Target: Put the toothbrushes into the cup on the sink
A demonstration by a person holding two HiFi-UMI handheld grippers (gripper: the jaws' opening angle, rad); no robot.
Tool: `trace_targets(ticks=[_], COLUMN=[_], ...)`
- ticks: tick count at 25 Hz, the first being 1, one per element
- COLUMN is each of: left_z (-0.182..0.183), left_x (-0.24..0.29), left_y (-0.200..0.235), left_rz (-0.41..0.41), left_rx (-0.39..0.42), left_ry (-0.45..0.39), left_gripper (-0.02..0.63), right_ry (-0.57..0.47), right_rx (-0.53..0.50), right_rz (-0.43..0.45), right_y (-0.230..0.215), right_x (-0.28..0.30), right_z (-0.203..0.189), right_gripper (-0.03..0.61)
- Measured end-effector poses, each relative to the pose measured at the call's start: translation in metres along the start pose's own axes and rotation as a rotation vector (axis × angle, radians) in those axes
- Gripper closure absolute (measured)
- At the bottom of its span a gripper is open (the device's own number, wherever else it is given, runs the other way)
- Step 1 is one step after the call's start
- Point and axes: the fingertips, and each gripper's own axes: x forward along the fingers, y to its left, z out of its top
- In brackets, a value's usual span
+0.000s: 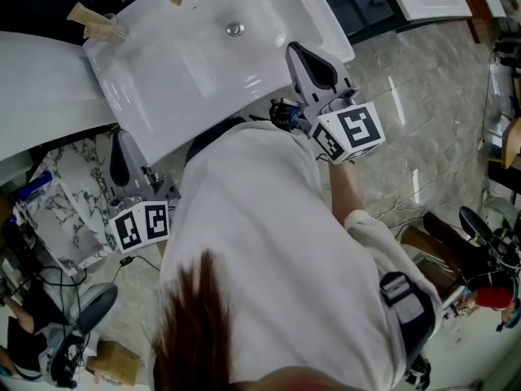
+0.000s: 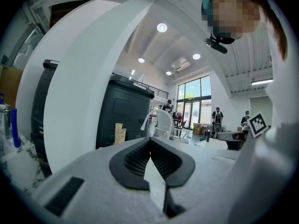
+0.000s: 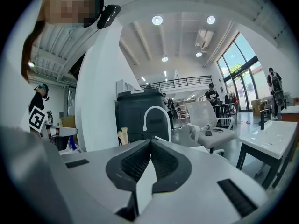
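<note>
White sink [image 1: 163, 55], one; two tools, left tool [image 2: 149, 141] and right tool [image 3: 150, 142], both closed tight, empty.

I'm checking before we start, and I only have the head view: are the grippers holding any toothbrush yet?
Observer: No. In its own view the left gripper is shut, with nothing between its jaws.
Operator: And the right one?
Observer: The right gripper is shut and empty too.
Operator: What's ahead of it?
Observer: A white arched faucet stands beyond its tips.
</note>
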Motion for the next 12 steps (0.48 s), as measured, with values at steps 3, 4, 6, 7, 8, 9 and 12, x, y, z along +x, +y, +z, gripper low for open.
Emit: trace_targets(ticks=[3, 4, 6, 7, 8, 9, 12], left_z=[0.0007, 0.0007, 0.0006, 0.0007, 0.0008, 0.0010, 0.0010], left_x=[-0.0005, -0.0008, -0.0008, -0.0005, -0.0002, 0.0002, 0.0016], left_y=[-0.0003, -0.0003, -0.0006, -0.0010, -0.0014, -0.0018, -0.0027], left_rz=[0.000, 0.000, -0.001, -0.002, -0.003, -0.004, -0.007], left_rx=[0.002, 0.002, 0.003, 0.003, 0.003, 0.004, 0.004], left_ry=[-0.003, -0.003, -0.003, -0.003, -0.004, -0.004, -0.005], left_gripper=[0.598, 0.598, 0.598, 0.598, 0.598, 0.598, 0.598], right_ry=[-0.003, -0.003, -0.005, -0.005, -0.005, -0.006, -0.006], right_rx=[0.003, 0.001, -0.001, -0.003, -0.004, -0.004, -0.005], right_rz=[-0.008, -0.007, -0.006, -0.004, -0.003, -0.003, 0.000], right_y=[-0.0016, -0.0014, -0.0012, -0.0012, -0.0013, -0.0016, -0.0021], right_x=[-0.0016, -0.0017, -0.0017, -0.0016, -0.0015, -0.0016, -0.0019], right_z=[0.0004, 0.0006, 0.0011, 0.0015, 0.0017, 0.0018, 0.0013], right_gripper=[0.566, 0.566, 0.566, 0.566, 0.566, 0.566, 0.566])
